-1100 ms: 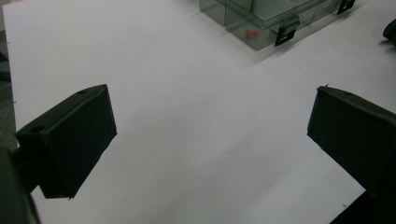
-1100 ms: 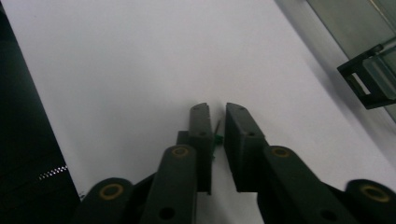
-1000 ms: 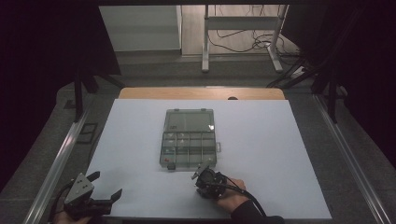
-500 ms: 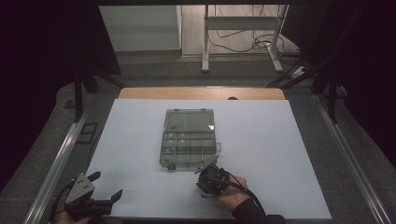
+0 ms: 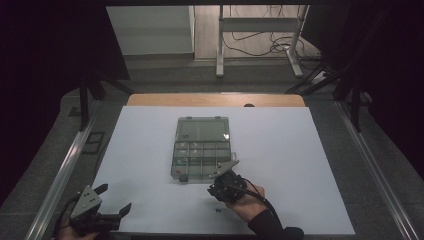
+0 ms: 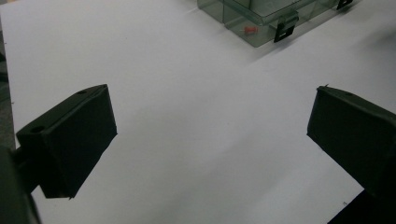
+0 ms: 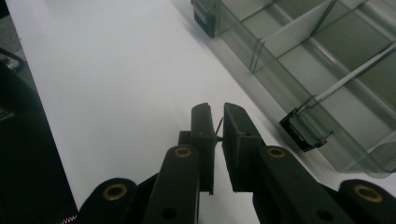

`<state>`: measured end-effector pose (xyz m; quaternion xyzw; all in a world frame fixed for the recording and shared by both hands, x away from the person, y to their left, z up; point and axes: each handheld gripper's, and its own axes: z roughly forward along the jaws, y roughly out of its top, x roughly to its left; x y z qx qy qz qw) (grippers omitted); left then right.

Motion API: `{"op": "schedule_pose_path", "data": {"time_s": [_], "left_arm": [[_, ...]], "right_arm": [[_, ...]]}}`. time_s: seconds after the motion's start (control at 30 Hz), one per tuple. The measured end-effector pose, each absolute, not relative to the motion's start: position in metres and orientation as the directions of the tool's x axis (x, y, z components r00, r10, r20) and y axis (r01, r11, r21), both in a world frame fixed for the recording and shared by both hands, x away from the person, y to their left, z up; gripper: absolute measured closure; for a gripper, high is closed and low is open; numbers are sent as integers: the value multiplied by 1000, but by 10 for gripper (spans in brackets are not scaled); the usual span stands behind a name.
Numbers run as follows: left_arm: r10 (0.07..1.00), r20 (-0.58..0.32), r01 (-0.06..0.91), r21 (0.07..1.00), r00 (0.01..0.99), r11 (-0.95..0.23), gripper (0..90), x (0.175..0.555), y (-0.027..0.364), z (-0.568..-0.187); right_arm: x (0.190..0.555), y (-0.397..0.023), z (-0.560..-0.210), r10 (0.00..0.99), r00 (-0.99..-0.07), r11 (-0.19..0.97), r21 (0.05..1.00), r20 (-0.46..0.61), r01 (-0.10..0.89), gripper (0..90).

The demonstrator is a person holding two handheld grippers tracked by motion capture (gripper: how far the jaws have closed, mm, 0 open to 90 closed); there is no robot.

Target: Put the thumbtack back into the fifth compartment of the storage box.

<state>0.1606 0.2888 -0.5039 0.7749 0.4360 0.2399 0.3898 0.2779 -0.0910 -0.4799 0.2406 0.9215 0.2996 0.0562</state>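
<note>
A clear plastic compartment box [image 5: 202, 147] lies mid-table on the white sheet [image 5: 280, 150], its lid folded back flat at the far side. A small red piece [image 6: 251, 30] lies in a near-left compartment. My right gripper [image 5: 216, 186] sits just in front of the box's near edge, beside a black latch [image 7: 303, 130]. In the right gripper view the right gripper [image 7: 217, 112] is shut on a thin dark pin-like piece [image 7: 218, 127]. My left gripper [image 5: 114, 198] rests at the sheet's near-left corner; its jaws stand wide open with nothing between them, as the left gripper [image 6: 210, 130] view confirms.
A small blue mark [image 5: 218, 210] shows on the sheet near my right hand. Metal rails [image 5: 65, 170] run along both table sides. A wooden strip [image 5: 215, 100] borders the sheet's far edge, with a desk frame and cables behind.
My right gripper has edged slightly toward the box's near edge. The left gripper has stayed where it was.
</note>
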Motion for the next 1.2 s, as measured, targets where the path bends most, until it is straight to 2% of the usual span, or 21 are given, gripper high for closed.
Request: {"op": "schedule_pose_path", "data": {"time_s": [1.2], "left_arm": [[864, 28, 493, 812, 503, -313, 18, 161, 289, -504]], "right_arm": [[311, -61, -467, 485, -869, 624, 659, 96, 420, 823]]}}
